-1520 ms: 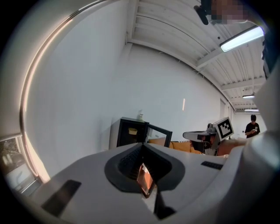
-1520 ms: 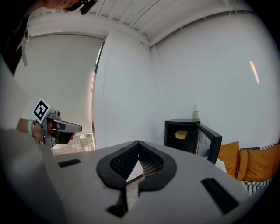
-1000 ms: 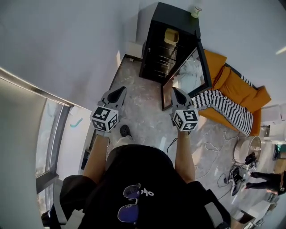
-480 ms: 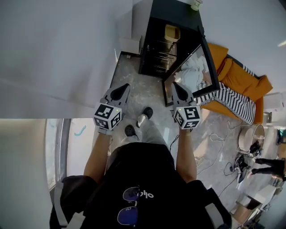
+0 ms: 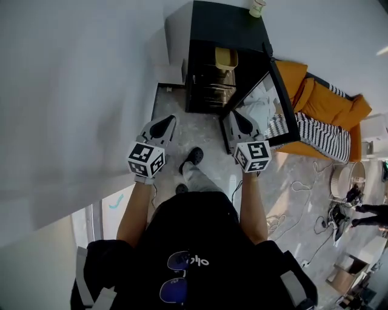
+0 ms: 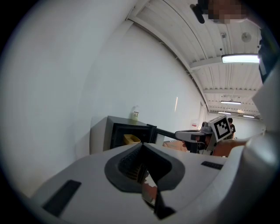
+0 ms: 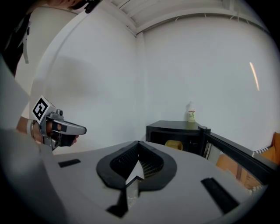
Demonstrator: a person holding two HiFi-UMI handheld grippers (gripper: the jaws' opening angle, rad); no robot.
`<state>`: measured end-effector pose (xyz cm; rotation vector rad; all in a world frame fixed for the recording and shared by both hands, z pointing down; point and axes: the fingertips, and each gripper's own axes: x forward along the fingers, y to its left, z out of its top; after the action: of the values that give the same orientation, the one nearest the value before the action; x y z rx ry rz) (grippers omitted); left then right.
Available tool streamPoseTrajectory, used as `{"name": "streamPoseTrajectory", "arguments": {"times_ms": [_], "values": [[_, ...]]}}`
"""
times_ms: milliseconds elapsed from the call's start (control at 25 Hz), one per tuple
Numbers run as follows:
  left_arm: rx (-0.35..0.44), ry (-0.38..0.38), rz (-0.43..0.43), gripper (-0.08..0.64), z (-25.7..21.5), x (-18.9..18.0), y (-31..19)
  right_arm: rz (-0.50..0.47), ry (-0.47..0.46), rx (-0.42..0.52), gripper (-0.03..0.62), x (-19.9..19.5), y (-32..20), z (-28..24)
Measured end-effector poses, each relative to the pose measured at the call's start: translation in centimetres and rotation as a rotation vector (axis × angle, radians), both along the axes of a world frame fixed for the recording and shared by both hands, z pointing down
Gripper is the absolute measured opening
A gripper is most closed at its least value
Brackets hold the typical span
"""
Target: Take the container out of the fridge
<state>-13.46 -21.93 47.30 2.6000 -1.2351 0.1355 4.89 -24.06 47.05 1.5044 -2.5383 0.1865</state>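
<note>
1. Seen steeply from above, a person [image 5: 194, 242] in a black top stands on a pale, stone-patterned floor [image 5: 203, 130]. Both arms are stretched forward, with a hand-held gripper in each hand.
2. The left hand-held gripper [image 5: 165, 126] is clenched. Its two jaws meet at their tips with nothing between them. It is held above the floor, pointing towards the fridge and well apart from it.
3. The right hand-held gripper [image 5: 241, 121] is clenched in the same way and also empty. It is level with the left one and closer to the open fridge door.
4. A small black fridge [image 5: 227, 27] stands against a white wall ahead of the person. Its glass-fronted door [image 5: 260, 100] is swung wide open on the person's right.
5. The container [image 5: 226, 59], a yellow tub, sits inside the fridge on an upper shelf. Neither hand-held gripper touches it, and both are well apart from it.
6. A small pale bottle [image 5: 257, 7] stands upright on top of the fridge, near its right rear corner.
7. To the right, beyond the open door, is an orange sofa [image 5: 330, 112] with a black-and-white striped blanket [image 5: 315, 140] draped over it.
</note>
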Motion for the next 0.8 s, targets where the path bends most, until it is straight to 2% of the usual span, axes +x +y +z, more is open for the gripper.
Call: {"name": "streamPoseTrajectory", "arguments": {"times_ms": [400, 800], "values": [[-0.032, 0.016, 0.107, 0.000, -0.4, 3.0, -12.9, 0.070, -0.023, -0.026, 0.006, 1.8, -11.5, 0.3], [-0.065, 0.031, 0.174, 0.000, 0.2, 7.6, -18.9, 0.131, -0.055, -0.048, 0.006, 4.6, -16.7, 2.2]]}}
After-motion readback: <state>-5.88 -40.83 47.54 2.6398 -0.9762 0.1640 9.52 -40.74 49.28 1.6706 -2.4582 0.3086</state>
